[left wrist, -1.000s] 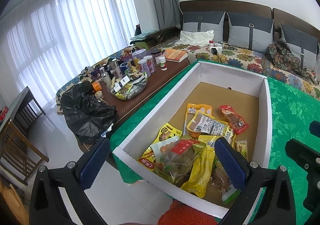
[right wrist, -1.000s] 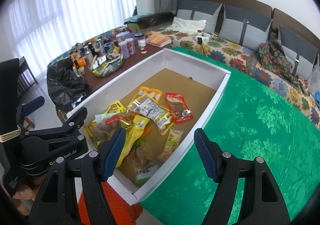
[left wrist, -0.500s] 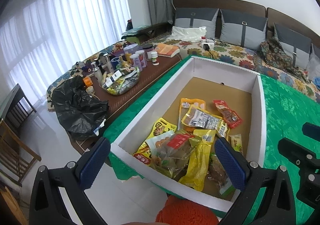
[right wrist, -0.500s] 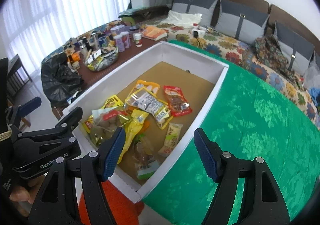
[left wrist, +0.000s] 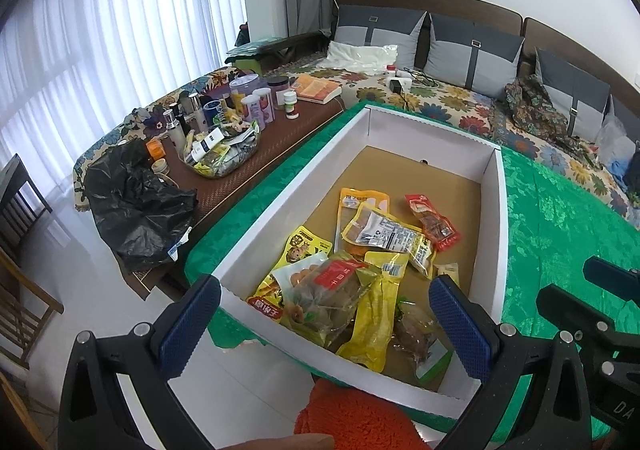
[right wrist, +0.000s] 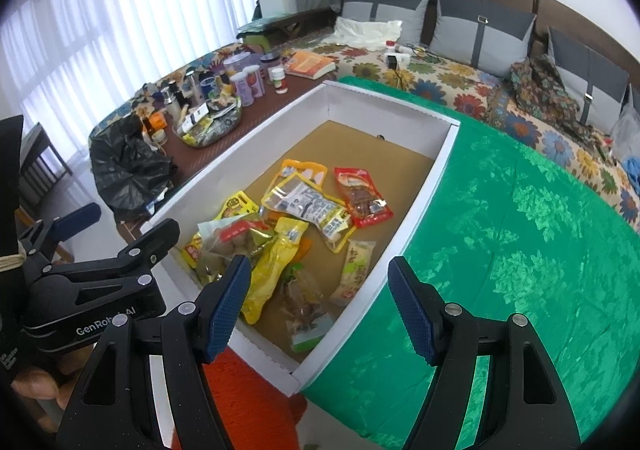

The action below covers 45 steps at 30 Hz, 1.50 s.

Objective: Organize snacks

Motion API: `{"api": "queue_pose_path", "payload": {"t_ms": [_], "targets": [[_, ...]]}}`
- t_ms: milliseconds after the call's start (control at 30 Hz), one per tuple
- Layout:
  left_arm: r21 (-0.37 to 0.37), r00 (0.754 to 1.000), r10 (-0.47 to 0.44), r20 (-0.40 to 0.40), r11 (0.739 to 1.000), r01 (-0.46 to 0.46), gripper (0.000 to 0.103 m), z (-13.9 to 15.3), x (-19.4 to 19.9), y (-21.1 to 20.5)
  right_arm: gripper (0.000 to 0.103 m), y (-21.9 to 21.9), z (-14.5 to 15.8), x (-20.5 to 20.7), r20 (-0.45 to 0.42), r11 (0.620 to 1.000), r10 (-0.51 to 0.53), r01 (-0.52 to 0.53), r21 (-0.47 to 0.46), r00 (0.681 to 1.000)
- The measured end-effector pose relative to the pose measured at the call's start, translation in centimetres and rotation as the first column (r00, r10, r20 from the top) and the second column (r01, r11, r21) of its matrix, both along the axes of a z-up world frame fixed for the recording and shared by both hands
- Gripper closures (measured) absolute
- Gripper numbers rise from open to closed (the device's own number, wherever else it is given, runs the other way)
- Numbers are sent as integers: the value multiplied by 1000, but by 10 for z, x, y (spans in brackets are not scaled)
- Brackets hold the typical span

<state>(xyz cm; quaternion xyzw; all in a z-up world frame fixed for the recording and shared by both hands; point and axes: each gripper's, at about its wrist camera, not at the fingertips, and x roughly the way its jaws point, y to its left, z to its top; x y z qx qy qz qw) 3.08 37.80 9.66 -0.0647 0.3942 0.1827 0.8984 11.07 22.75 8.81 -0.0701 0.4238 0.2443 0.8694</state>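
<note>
A white cardboard box (left wrist: 264,226) (right wrist: 420,209) with a brown floor sits on a green cloth. Several snack packets lie in its near half: a red packet (left wrist: 432,223) (right wrist: 362,195), a clear packet with a white label (left wrist: 386,238) (right wrist: 306,203), a long yellow packet (left wrist: 374,324) (right wrist: 274,272), a bag of round brown snacks (left wrist: 326,300) (right wrist: 236,240) and a pale bar (right wrist: 354,270). My left gripper (left wrist: 324,324) hovers open above the box's near edge. My right gripper (right wrist: 320,306) hangs open over the box's near right corner. Neither holds anything.
A brown low table (left wrist: 280,137) left of the box carries bottles, jars, a book (left wrist: 318,88) and a clear basket of items (left wrist: 222,155). A black plastic bag (left wrist: 136,205) lies at its near end. A floral sofa with grey cushions (left wrist: 468,53) runs behind. An orange fuzzy sleeve (left wrist: 360,418) shows below.
Both views have tilted slightly, so the box sits a little lower and farther left in frame. Both grippers stay open; no packet has moved.
</note>
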Motion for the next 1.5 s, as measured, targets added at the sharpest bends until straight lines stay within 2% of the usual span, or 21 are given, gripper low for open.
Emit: {"api": "queue_pose_path", "payload": {"t_ms": [633, 900, 1167, 1500], "targets": [[0, 1000, -13, 16, 1000, 13, 0, 0, 2, -5, 29, -3, 0, 6, -8, 1000, -10, 10, -13, 1000], [31, 1000, -15, 21, 999, 14, 0, 2, 2, -8, 29, -2, 0, 7, -6, 1000, -10, 10, -14, 1000], [-2, 1000, 5, 6, 1000, -5, 0, -2, 2, 0, 29, -3, 0, 9, -4, 1000, -11, 11, -17, 1000], [17, 1000, -20, 8, 1000, 20, 0, 1, 2, -7, 29, -1, 0, 7, -2, 1000, -4, 4, -25, 1000]]}}
